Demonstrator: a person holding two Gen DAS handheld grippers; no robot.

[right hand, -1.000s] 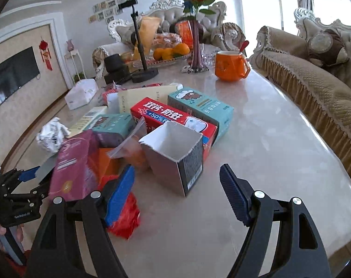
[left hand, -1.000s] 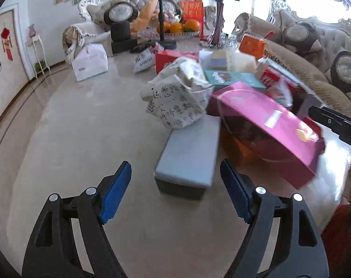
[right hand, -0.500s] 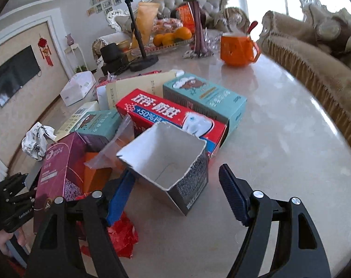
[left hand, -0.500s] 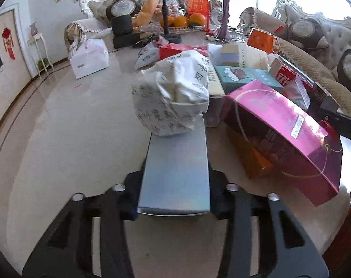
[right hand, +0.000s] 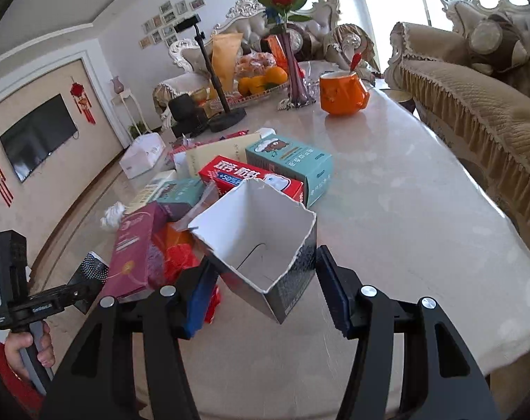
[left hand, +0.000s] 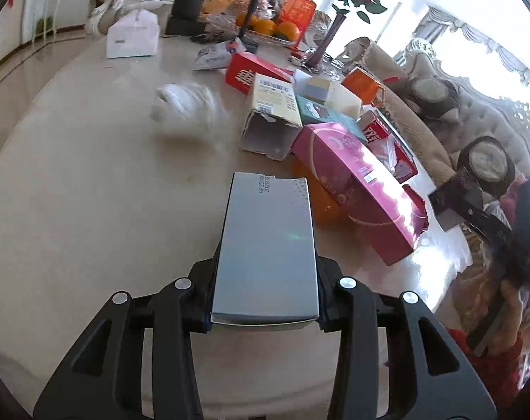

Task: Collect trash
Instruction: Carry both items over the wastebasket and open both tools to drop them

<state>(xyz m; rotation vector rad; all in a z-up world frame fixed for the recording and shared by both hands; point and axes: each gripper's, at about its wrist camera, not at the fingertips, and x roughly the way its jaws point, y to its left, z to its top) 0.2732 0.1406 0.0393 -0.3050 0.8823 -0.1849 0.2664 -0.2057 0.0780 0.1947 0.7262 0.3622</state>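
My left gripper (left hand: 265, 273) is shut on a long silver-grey box (left hand: 268, 238), its pads pressed on the box's two sides. A crumpled white paper ball (left hand: 184, 112) shows blurred on the marble table (left hand: 90, 210), left of the pile. In the right wrist view a torn open box (right hand: 265, 241), white inside and dark outside, sits tilted between the fingers of my right gripper (right hand: 265, 287). Those jaws are closing, and both blue pads (right hand: 331, 290) touch the box's sides. A pink box (left hand: 356, 189) leans on the pile between the two grippers.
Several cartons lie in a heap mid-table: a red toothpaste box (right hand: 251, 178), a teal box (right hand: 293, 164), a cream box (left hand: 272, 105). Further back stand an orange mug (right hand: 342, 94), a vase of roses (right hand: 294, 80), a fruit tray (right hand: 261, 80) and a phone stand (right hand: 226, 119). A sofa (right hand: 475, 112) lines the table's right edge.
The left gripper closed on the silver-grey box and drew it back; the paper ball came off it and now lies further back on the table. The right gripper moved over the torn box and narrowed onto it.
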